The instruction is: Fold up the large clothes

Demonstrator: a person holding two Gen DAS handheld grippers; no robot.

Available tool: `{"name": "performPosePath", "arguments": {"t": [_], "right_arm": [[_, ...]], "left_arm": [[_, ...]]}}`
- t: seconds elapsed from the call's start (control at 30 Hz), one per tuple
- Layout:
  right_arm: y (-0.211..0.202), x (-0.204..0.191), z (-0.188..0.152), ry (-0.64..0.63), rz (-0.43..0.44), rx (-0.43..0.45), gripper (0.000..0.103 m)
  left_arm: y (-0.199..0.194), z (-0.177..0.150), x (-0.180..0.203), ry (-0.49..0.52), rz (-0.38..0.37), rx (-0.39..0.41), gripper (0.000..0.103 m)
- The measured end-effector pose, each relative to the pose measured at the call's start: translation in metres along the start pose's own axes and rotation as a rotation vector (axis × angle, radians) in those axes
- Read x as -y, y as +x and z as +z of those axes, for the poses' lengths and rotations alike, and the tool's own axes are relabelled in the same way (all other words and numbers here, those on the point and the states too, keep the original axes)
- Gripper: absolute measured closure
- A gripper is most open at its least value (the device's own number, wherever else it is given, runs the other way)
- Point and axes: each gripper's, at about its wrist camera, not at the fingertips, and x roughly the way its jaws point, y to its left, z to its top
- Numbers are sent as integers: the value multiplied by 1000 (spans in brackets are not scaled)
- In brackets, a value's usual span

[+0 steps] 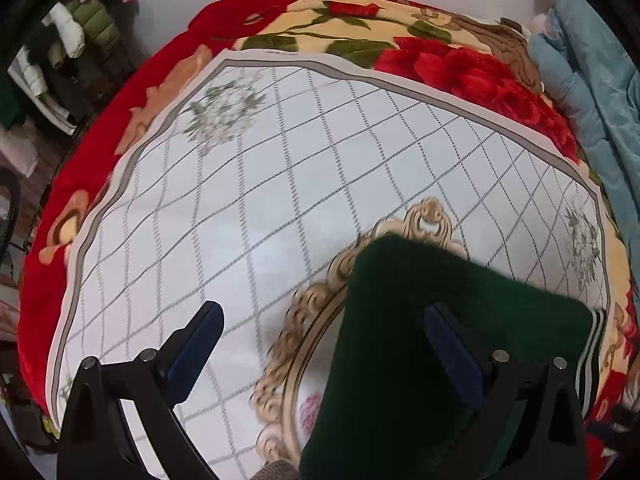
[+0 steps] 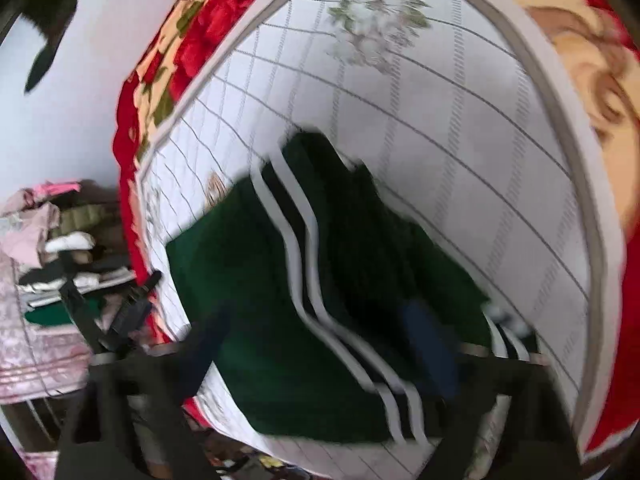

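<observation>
Above the dark green garment (image 1: 420,340), the left claw (image 1: 324,344) stands wide open with nothing between its blue pads; its right finger (image 1: 452,356) sits over the green fabric, its left finger (image 1: 196,344) over the bare white checked mat (image 1: 248,184), and whether either one touches the cloth cannot be told. The right claw (image 2: 320,344) is also spread wide, gripping nothing, with the garment (image 2: 280,320) lying below and between its fingers; that view is blurred. The garment lies flat on the mat, at the mat's near edge, its white and black stripes (image 2: 316,280) running along it and showing again at its cuff (image 1: 592,356). Around the garment, the mat carries a grey grid, grey flower prints and a gold scroll frame (image 1: 320,312). No brand, label or readable writing shows anywhere. Beyond the mat lies a red floral blanket (image 1: 460,68) on the bed, with a light blue quilt (image 1: 580,92) past it. Farther from the garment, off the bed, is a pile of clothes (image 2: 76,248).
</observation>
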Motion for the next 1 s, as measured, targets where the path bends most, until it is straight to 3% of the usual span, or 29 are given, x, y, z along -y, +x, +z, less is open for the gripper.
{"name": "performPosePath", "arguments": {"t": [0.13,0.2,0.23,0.27,0.4,0.43,0.57,0.7,0.73,0.8,0.87,0.93,1.0], "right_arm": [[31,23,-37,-25,-119,-129,14],[58,36,-50,-20,-133,-188,82],[64,37,-53,-26,-164,-204,99],[64,36,-56,-28,-182,-191,100],[10,5,-53,-79,-255,44,100],[5,5,-51,-64,-264,64,100],[32,37,-41,-5,-358,5,100],[50,43,-26,49,-337,-86,98],[43,36,-24,31,-330,-80,94],[21,23,-26,-49,-371,-25,77],[-2,2,-28,-120,-348,69,17],[-8,-16,-26,-176,-257,86,13],[2,-47,-21,-288,-266,59,17]], "left_arm": [[-11,-35,-12,-10,21,-35,0],[-11,-49,-14,0,37,-53,0],[-9,-57,-14,13,52,-67,0],[-7,-63,-14,25,66,-78,0],[5,-78,-16,53,103,-120,0],[6,-79,-17,52,104,-121,0],[0,-78,-20,46,110,-101,0],[-14,-70,-19,40,103,-72,0],[-16,-68,-19,35,95,-68,0],[-20,-60,-14,30,72,-60,0],[-22,-51,-4,39,58,-36,0],[-18,-42,10,59,51,-20,0],[-10,-34,22,77,63,-14,0]]}}
